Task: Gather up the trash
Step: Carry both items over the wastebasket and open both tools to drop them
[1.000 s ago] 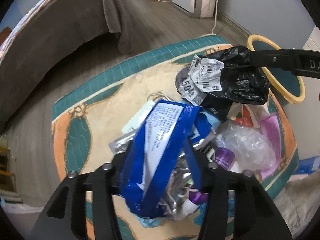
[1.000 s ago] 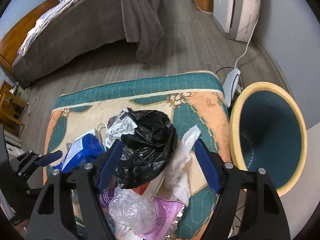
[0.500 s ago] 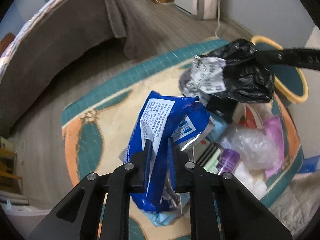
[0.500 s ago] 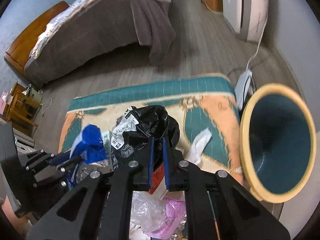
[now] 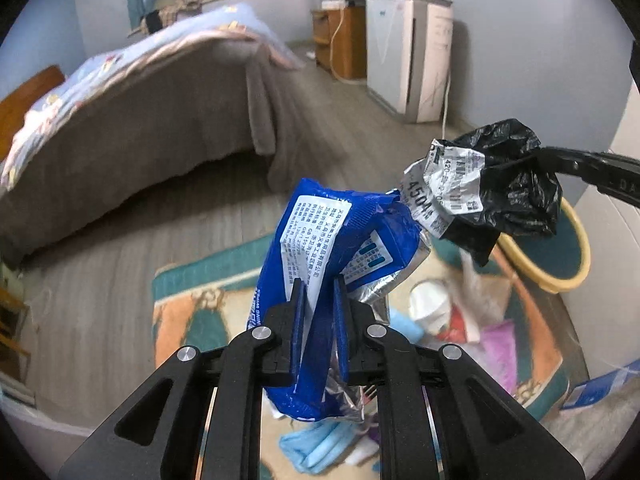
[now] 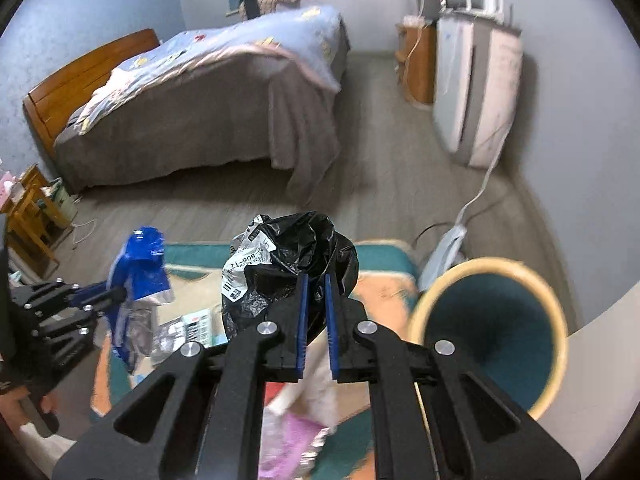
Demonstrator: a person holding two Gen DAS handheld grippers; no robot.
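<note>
Left gripper (image 5: 318,292) is clamped tight on a blue wrapper (image 5: 332,248), a crinkly foil packet with a shiny silver lining and a white printed label, held up off the floor with its lower end hanging between the black arms. From the right wrist view the same wrapper (image 6: 138,276) dangles at the left, pinched at the tip of the left gripper (image 6: 116,294).

Right gripper (image 6: 314,280) has its blue-padded fingers closed on a black bag (image 6: 304,256), thin crumpled plastic bunched into a glossy, wrinkled ball, with a creased white barcode sticker (image 6: 240,268) stuck on its left side. In the left view the bag (image 5: 512,196) hangs in the air, lifted above the rug, close to the wrapper's top corner; whether they touch, I cannot tell.

Just to the right sits the bin (image 6: 492,336), round, with a pale yellow rim and a dark teal inside, mouth open toward the camera.

Below, a quilted rug (image 5: 200,280) in teal, orange and cream carries loose litter: a soft blue face mask (image 5: 316,446), a pink plastic film (image 5: 498,348), and a crumpled white wad (image 5: 426,304). Grey wood-plank floor (image 6: 400,184) runs back to the bed (image 6: 200,120) draped in a brown blanket.
</note>
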